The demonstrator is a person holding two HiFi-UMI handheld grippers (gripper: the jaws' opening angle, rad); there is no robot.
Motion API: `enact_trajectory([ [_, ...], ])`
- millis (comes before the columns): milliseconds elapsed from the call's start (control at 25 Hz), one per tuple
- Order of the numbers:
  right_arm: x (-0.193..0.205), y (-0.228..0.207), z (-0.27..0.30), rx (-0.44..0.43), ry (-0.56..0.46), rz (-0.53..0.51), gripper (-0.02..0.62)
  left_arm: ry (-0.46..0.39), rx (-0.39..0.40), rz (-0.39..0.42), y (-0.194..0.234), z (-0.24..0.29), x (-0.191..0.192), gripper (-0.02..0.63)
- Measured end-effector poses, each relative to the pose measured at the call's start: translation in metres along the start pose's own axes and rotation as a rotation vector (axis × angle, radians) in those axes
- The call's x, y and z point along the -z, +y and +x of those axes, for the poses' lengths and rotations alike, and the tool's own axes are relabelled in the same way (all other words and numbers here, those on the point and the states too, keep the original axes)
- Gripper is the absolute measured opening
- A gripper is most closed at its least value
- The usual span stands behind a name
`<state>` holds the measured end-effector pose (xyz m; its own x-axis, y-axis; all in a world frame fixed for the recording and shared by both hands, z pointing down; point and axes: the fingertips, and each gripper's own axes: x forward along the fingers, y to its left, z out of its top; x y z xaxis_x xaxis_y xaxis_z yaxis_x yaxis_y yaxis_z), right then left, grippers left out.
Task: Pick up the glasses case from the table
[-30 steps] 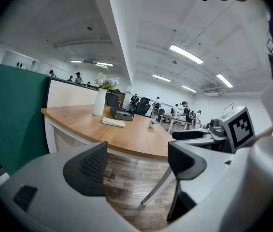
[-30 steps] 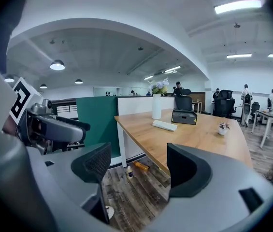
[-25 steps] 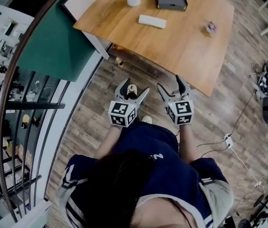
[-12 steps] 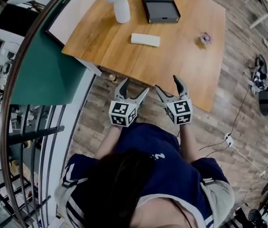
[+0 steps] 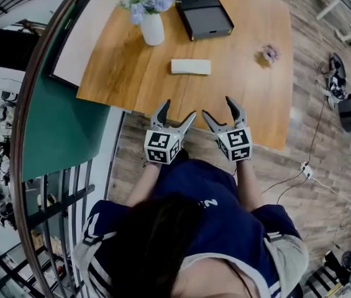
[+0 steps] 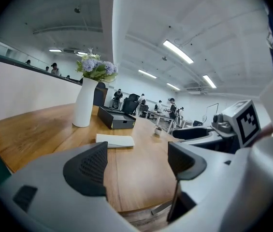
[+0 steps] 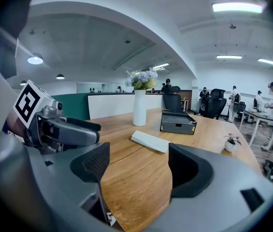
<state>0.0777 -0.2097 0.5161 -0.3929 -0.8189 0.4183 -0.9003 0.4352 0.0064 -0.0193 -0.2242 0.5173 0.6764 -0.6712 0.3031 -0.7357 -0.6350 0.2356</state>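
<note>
- Glasses case (image 5: 191, 66), a white oblong, lies flat on the wooden table (image 5: 119, 73). In the head view it is at twelve o'clock from both grippers and well apart from them.
- Left gripper (image 5: 178, 109) hangs over the table's near edge with its jaws spread wide and nothing between them. In the left gripper view only bare tabletop fills the gap, with the case beyond at about eleven o'clock.
- Right gripper (image 5: 218, 107) is just beside the left one, at its three o'clock. Its jaws are likewise wide apart and empty, and in the right gripper view the case lies ahead at twelve o'clock.
- White vase (image 5: 152, 28) with pale flowers stands at eleven o'clock of the case.
- Black box (image 5: 204, 14) sits at one o'clock of the case, farther back.
- Small potted plant (image 5: 268, 54) stands at three o'clock of the case, near the table's right edge.
</note>
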Motion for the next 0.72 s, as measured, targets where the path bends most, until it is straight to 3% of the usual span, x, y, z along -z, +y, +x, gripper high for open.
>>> enact_trajectory([
  [440,-0.016,-0.013,0.043,0.087,0.012,0.016,0.373,0.009,0.058,0.030,0.047,0.020,-0.018,0.390],
  [720,-0.026,-0.020,0.067,0.016,0.082,-0.117,0.377,0.003,0.021,0.008,0.067,0.021,-0.021,0.390],
])
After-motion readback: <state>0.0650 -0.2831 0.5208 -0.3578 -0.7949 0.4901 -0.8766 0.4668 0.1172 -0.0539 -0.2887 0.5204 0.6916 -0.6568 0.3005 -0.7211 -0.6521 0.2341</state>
